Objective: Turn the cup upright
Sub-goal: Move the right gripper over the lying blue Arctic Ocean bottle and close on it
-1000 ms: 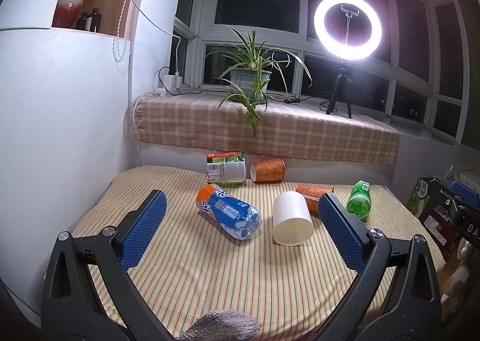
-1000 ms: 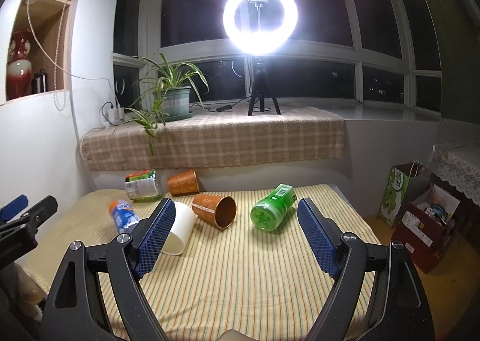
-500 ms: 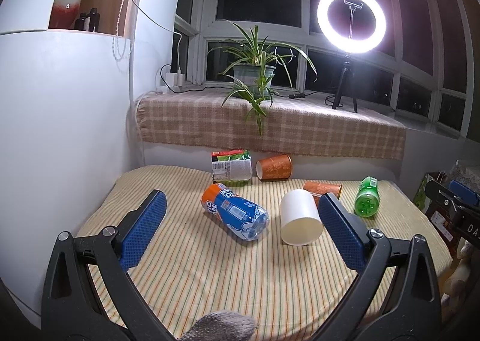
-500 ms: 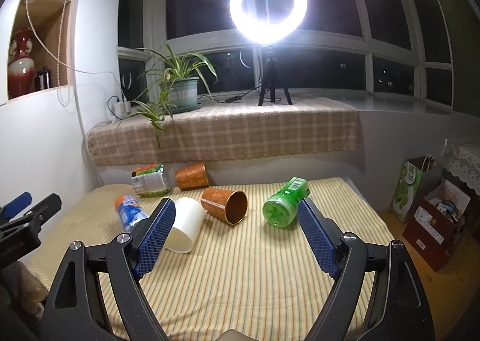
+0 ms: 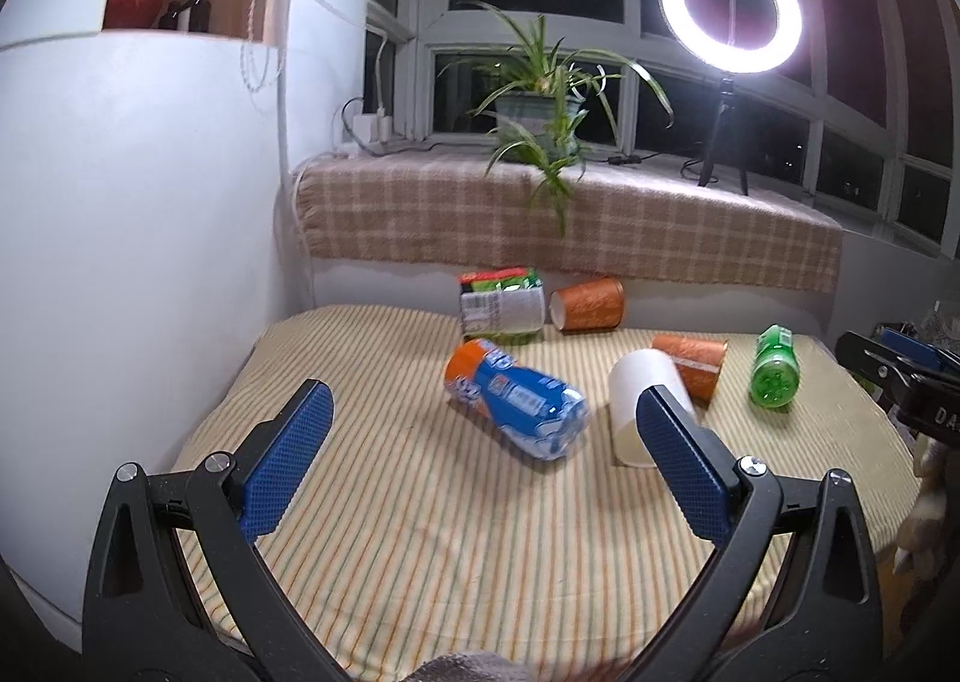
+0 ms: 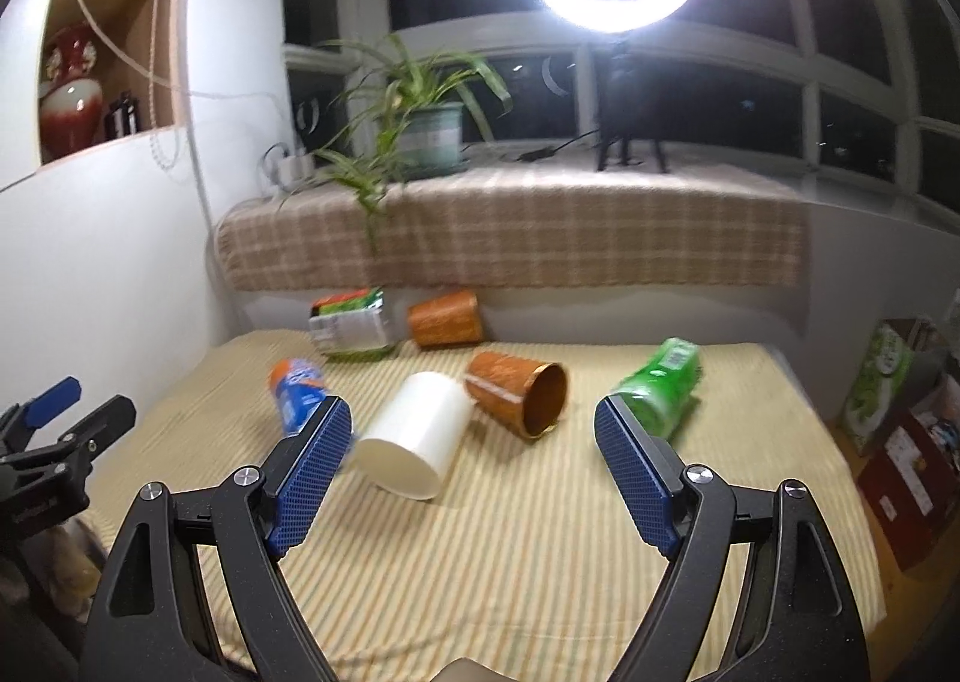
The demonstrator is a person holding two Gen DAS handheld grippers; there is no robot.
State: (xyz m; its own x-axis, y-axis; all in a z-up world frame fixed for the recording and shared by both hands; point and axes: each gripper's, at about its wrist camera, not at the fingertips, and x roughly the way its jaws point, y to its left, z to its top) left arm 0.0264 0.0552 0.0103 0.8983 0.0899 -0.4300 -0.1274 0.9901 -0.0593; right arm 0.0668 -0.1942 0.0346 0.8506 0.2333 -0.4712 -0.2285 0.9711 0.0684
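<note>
A white cup [image 6: 414, 436] lies on its side on the striped tablecloth [image 6: 510, 562], mouth toward me; it also shows in the left wrist view [image 5: 642, 400]. An orange cup [image 6: 519, 391] lies on its side just right of it, also in the left wrist view [image 5: 693, 367]. A second orange cup [image 6: 445, 317] lies at the back by the wall, also in the left wrist view [image 5: 588, 304]. My right gripper [image 6: 474, 460] is open and empty, short of the white and orange cups. My left gripper [image 5: 480, 454] is open and empty, short of the blue bottle.
A blue and orange bottle [image 5: 516, 400], a green bottle [image 5: 774, 373] and a green-labelled jar [image 5: 501, 307] lie on the table. A white wall [image 5: 138, 232] stands at the left. A plaid-covered sill [image 5: 570, 226] with a plant and ring light runs behind.
Both grippers have moved forward toward the table's objects, which now look larger and closer. The right gripper also shifted left. Both stay open and empty.
</note>
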